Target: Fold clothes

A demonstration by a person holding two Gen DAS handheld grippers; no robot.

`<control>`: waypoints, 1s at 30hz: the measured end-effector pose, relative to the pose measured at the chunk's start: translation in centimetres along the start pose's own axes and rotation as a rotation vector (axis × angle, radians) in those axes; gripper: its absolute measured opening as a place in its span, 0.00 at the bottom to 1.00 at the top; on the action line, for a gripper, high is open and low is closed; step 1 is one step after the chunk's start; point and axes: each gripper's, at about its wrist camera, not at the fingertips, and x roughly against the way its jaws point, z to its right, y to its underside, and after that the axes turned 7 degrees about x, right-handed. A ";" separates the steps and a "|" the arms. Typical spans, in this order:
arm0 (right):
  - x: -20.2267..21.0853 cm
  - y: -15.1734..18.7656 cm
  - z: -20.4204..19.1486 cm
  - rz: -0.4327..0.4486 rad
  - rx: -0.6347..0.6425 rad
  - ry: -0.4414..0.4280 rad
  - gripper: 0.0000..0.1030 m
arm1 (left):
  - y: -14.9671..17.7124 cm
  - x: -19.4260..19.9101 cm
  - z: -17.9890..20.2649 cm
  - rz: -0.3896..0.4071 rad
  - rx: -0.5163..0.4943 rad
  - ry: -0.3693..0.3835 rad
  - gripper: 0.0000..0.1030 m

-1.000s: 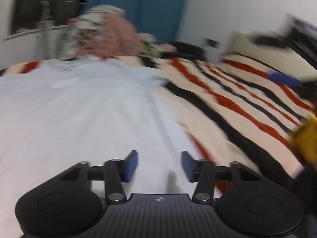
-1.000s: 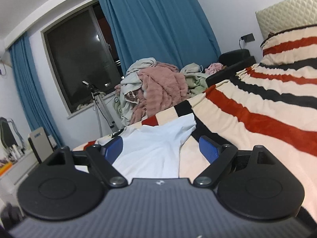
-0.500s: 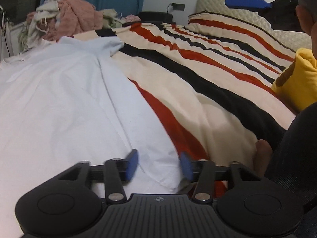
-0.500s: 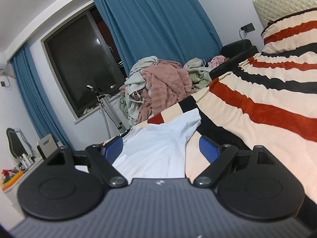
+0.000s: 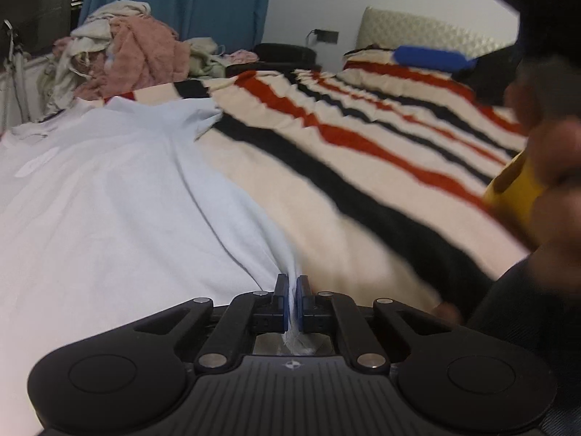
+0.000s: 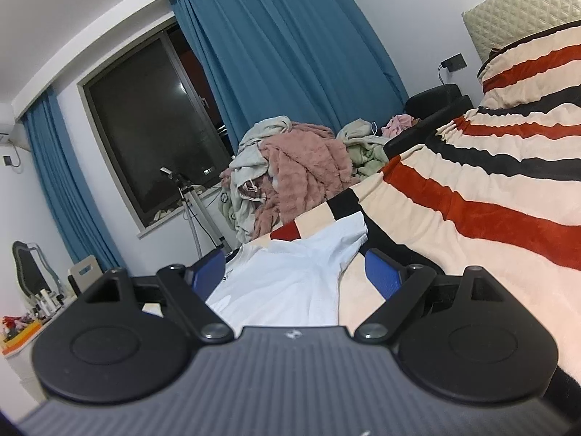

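A pale blue shirt (image 5: 120,196) lies spread flat on a striped bed cover (image 5: 363,167). My left gripper (image 5: 292,292) is shut on the shirt's near right hem corner, with a pinch of cloth bunched between its blue pads. In the right wrist view the same shirt (image 6: 290,279) reaches away toward its sleeve. My right gripper (image 6: 294,269) hangs above it, wide open, with nothing between its fingers. The other gripper's blue finger (image 5: 432,56) and a hand on a yellow handle (image 5: 515,185) show blurred at the right of the left wrist view.
A heap of pink and grey clothes (image 6: 290,167) is piled at the bed's far end, under blue curtains (image 6: 290,54) and a dark window (image 6: 152,123). A quilted headboard (image 5: 417,32) stands at the far right. A tripod (image 6: 189,203) stands by the window.
My left gripper moved to the shirt's right hem corner and went from open to shut on the cloth. The right gripper stayed open and almost still.
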 end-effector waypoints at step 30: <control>-2.6 2.3 -5.7 -0.107 0.322 -0.015 0.83 | -4.5 13.2 -11.9 0.418 0.237 -0.414 1.00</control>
